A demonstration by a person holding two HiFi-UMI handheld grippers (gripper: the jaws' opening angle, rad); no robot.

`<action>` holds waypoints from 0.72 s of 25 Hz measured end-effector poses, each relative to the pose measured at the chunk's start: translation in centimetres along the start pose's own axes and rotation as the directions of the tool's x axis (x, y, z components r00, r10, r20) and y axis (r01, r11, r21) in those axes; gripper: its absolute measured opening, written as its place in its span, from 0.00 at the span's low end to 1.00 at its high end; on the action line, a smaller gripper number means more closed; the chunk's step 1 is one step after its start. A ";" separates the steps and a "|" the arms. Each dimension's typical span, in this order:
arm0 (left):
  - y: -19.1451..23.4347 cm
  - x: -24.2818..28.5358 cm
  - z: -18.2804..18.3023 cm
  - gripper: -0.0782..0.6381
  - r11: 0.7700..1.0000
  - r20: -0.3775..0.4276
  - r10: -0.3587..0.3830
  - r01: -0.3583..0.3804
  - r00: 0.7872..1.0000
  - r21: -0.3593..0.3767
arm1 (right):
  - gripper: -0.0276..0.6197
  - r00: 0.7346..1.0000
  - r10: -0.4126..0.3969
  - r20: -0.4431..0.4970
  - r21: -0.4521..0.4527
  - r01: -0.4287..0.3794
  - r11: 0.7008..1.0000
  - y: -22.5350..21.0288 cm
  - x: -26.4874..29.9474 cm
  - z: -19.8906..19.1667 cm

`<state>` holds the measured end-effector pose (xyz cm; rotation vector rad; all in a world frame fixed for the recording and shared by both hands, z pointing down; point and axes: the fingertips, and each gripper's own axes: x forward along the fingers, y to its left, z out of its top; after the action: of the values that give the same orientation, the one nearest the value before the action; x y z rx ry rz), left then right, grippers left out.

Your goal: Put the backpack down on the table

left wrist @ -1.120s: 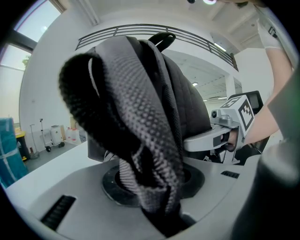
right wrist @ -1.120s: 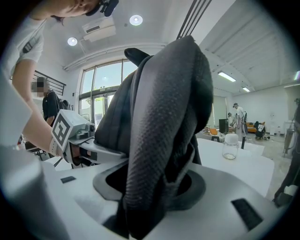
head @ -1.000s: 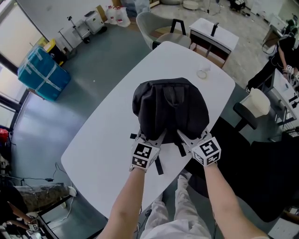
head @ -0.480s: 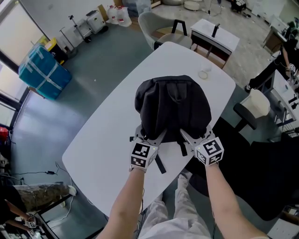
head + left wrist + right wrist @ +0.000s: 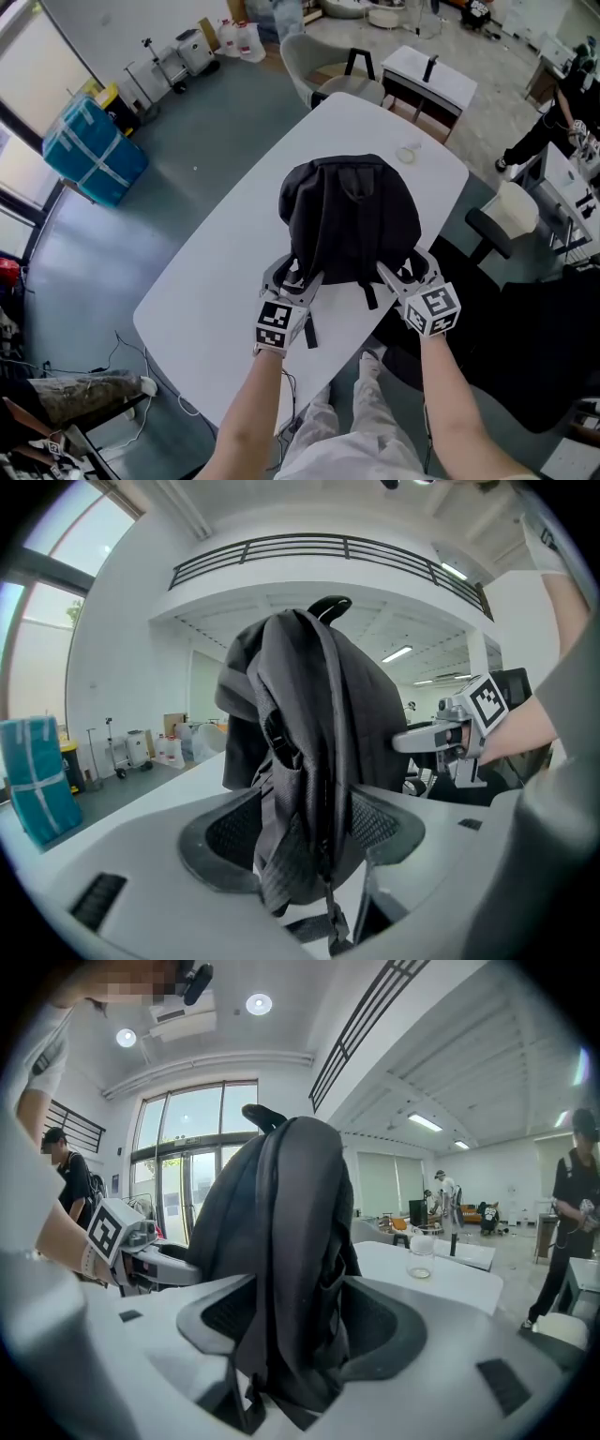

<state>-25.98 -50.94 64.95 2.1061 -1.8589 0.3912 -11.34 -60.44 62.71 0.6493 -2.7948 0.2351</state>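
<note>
The black backpack (image 5: 352,225) stood mid-frame on the white table (image 5: 216,281). My left gripper (image 5: 292,275) and right gripper (image 5: 405,270) were opening, soft fabric loose between their jaws. Probably light and floppy; I'd take its top handle (image 5: 355,194).

L gripper (image 5: 292,277) & R gripper (image 5: 409,272): pale grey, dark mesh pads (image 5: 230,832), b/w marker cube (image 5: 274,324) behind each. Jaws opening, backpack (image 5: 349,220) fabric between. Behind them: bare forearms (image 5: 248,412), white short sleeve (image 5: 37,1049), pale trousers (image 5: 352,441).
</note>
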 end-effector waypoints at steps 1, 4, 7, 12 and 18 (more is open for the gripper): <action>0.1 -0.6 0.1 0.51 1.000 0.003 0.004 -0.004 1.000 0.001 | 0.49 1.000 -0.011 0.002 0.001 0.011 1.000 -0.1 -0.4 0.1; 0.1 -2.5 0.6 0.51 1.000 0.009 0.012 -0.012 1.000 0.004 | 0.49 0.999 -0.047 0.006 0.009 0.047 0.999 -0.3 -1.9 0.4; 0.2 -4.6 1.1 0.50 1.000 0.005 0.009 -0.009 1.000 0.023 | 0.48 0.997 -0.082 0.004 0.019 0.082 0.996 -0.6 -3.4 1.2; 2.1 -7.6 2.7 0.43 0.997 0.036 0.079 -0.079 0.996 0.006 | 0.42 0.991 -0.131 0.025 0.017 0.131 0.991 -0.5 -5.8 2.9; 4.0 -11.6 5.4 0.31 0.984 0.100 0.175 -0.175 0.980 -0.004 | 0.29 0.979 -0.196 0.065 0.022 0.195 0.981 0.5 -9.1 5.0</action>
<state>-31.34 -42.97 55.60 2.0053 -2.1112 0.3361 -4.78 -57.30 55.26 0.9448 -2.7686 0.1998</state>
